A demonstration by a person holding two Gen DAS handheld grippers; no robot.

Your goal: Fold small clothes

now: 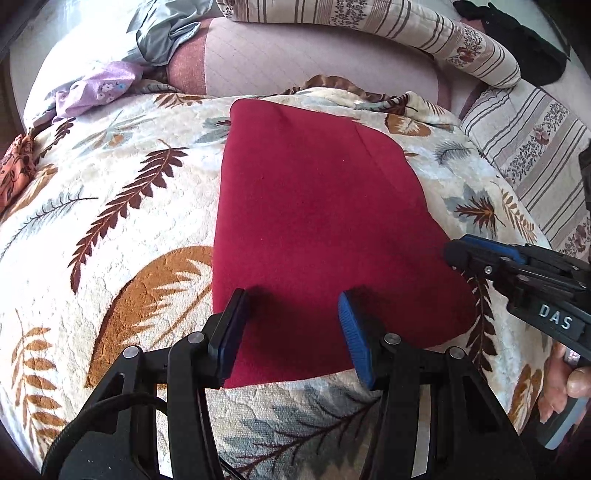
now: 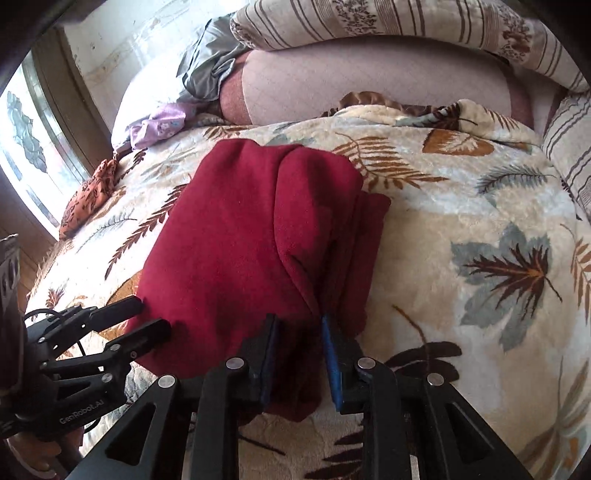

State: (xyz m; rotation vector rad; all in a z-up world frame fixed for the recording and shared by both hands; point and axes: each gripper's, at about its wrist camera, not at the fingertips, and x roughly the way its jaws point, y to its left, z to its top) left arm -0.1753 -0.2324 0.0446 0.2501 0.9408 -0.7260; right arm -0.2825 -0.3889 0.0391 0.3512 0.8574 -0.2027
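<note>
1. We see a red cloth [image 1: 317,229] lying folded on a leaf-print blanket [image 1: 110,206] spread over a bed; in the left wrist view it fills the middle of the frame.
2. Our left gripper [image 1: 293,321] hangs over the cloth's near edge at 6 o'clock with its jaws about half open. Its blue pads [image 1: 354,332] stand apart over the fabric and grip nothing.
3. Our right gripper [image 2: 299,354] has its jaws drawn close together on a bunched fold of the cloth [image 2: 251,236] at the near right corner. The fabric rises between the pads in a ridge running toward 12 o'clock.
4. In the left wrist view the right gripper [image 1: 452,253] comes in from 3 o'clock, its tips at the cloth's right edge. A hand [image 1: 565,387] holds its handle at 4 o'clock.
5. In the right wrist view the left gripper [image 2: 147,317] sits at 8 o'clock, touching the cloth's left near edge.
6. Beyond the blanket, at 12 o'clock, lies a pink cushion [image 1: 314,62] with a striped pillow [image 1: 424,33] behind it.
7. At 10 o'clock we see a lilac garment [image 1: 96,88], a grey garment [image 1: 162,33], and, at 9 o'clock, an orange one [image 1: 16,166].
</note>
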